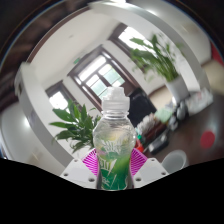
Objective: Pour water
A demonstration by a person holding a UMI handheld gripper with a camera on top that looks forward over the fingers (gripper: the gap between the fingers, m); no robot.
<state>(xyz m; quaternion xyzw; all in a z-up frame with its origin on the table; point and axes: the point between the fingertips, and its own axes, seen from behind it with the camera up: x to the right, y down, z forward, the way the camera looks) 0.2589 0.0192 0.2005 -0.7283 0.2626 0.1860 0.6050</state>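
Observation:
A clear plastic bottle (113,140) with a white cap and a green label stands tilted between my gripper's (113,162) two fingers. Both magenta pads (93,160) press against its sides, so the gripper is shut on the bottle. The bottle is lifted off any surface, and the whole room appears tilted behind it. Greenish liquid shows in its lower part. I see no cup or other vessel clearly.
A leafy green plant (72,124) is behind the bottle on one side, and another plant (158,55) stands farther off near large windows (98,72). Small cluttered items (160,128) lie on a surface beyond the fingers. A white rounded object (174,160) sits close by.

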